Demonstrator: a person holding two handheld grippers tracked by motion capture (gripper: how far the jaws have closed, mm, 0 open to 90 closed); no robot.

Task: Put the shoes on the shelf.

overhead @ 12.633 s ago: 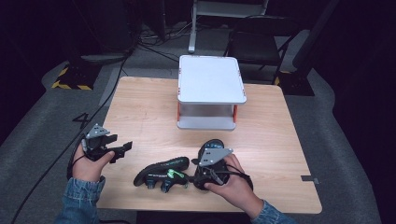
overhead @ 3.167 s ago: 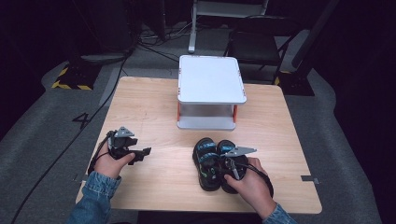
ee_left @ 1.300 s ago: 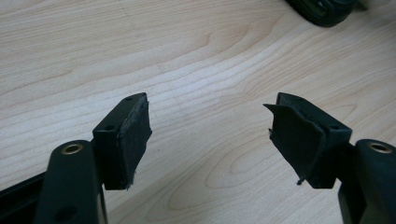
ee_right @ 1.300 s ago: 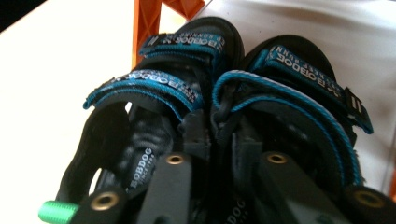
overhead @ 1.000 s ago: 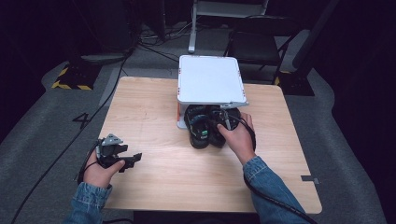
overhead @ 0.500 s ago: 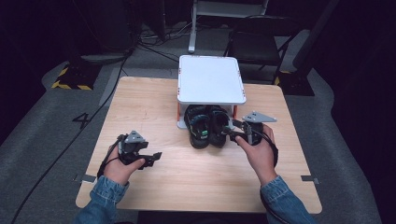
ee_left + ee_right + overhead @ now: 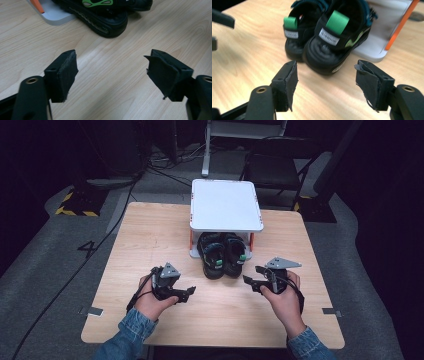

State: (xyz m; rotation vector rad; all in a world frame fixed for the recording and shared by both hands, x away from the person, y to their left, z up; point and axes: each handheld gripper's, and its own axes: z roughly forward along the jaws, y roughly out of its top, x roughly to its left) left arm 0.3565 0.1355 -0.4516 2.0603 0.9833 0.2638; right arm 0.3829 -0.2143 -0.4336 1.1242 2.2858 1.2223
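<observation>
The left gripper is held at 7 o'clock on the table, its jaws spread with only bare wood between them. The sandals are tucked side by side under the white shelf, heels outward. At 5 o'clock the right gripper is held clear of them, its jaws just opened and empty.

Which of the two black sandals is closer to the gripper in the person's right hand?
The right-hand sandal in the high view, nearer the right gripper; the other sandal sits beyond it, towards the left gripper.
</observation>
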